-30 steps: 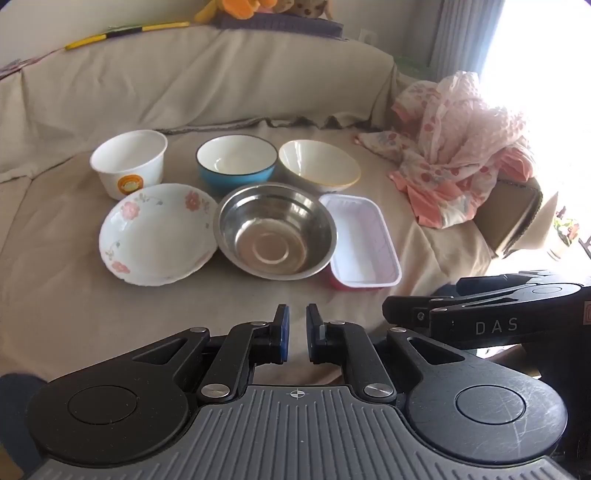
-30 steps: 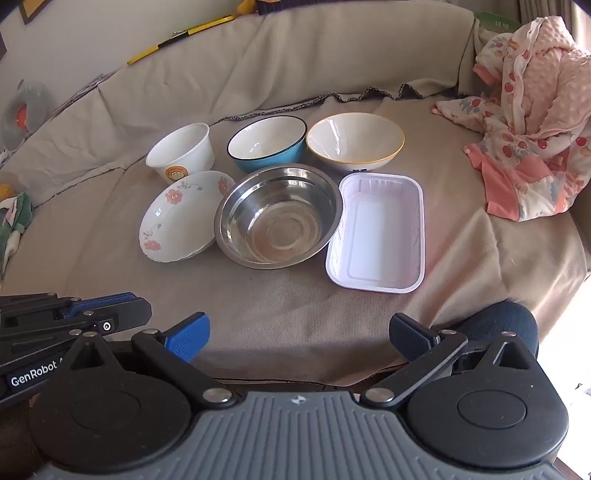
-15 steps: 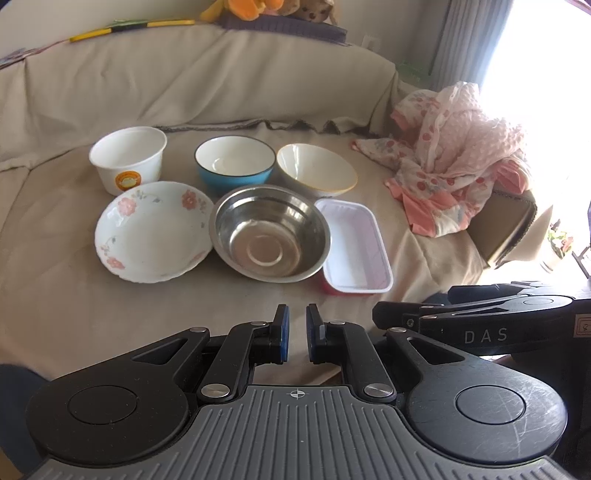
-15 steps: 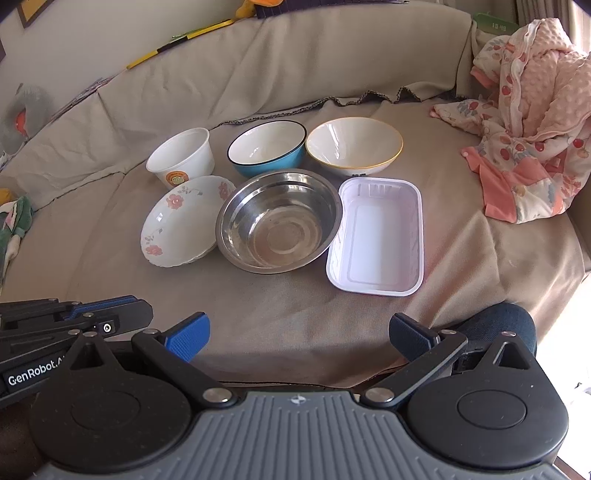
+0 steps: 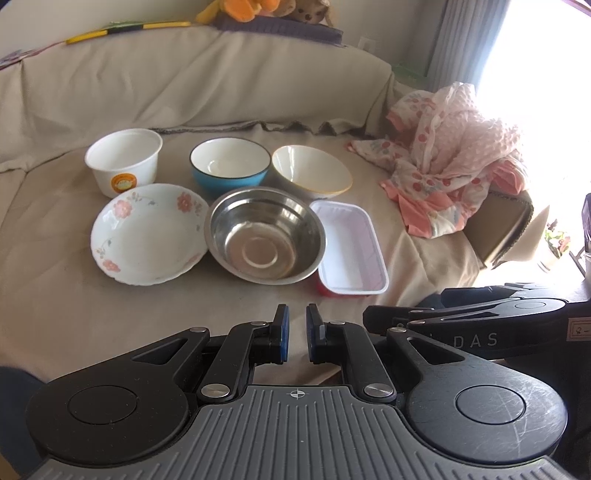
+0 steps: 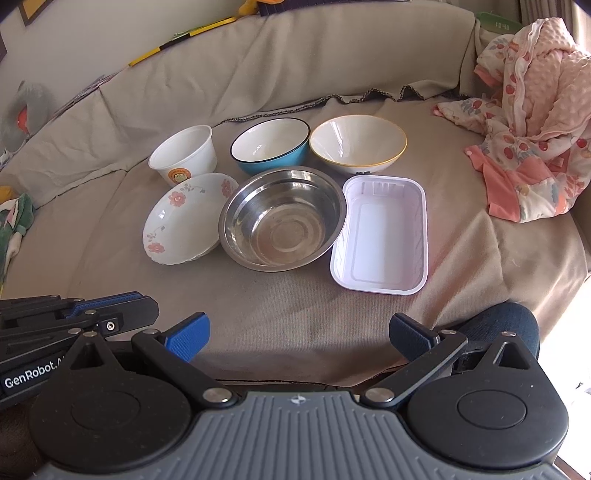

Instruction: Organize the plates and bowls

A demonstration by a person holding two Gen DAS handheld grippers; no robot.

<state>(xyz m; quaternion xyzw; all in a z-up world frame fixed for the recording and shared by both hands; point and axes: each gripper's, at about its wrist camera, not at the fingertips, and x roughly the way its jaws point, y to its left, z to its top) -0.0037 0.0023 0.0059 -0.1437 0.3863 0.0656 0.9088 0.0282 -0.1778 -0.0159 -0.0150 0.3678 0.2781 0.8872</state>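
Note:
On the beige sofa cover stand a white paper cup bowl [image 5: 125, 166], a blue bowl [image 5: 229, 168], a cream bowl with a yellow rim [image 5: 311, 172], a floral plate [image 5: 147, 232], a steel bowl [image 5: 265, 240] and a white plastic tray [image 5: 349, 249]. They also show in the right wrist view: cup bowl [image 6: 184, 153], blue bowl [image 6: 270, 144], cream bowl [image 6: 357, 142], plate [image 6: 186, 221], steel bowl [image 6: 282, 218], tray [image 6: 382, 234]. My left gripper [image 5: 296, 334] is nearly shut and empty, in front of the steel bowl. My right gripper [image 6: 298, 338] is open and empty, in front of the dishes.
A pink floral blanket [image 6: 532, 147] lies bunched at the right end of the sofa. The sofa backrest [image 5: 184, 85] rises behind the dishes. A knee in blue jeans [image 6: 502, 321] shows at the sofa's front edge. Toys [image 5: 258, 7] sit on top of the backrest.
Both grippers have moved slightly closer to the dishes. Their jaws have not changed. The dishes have not moved.

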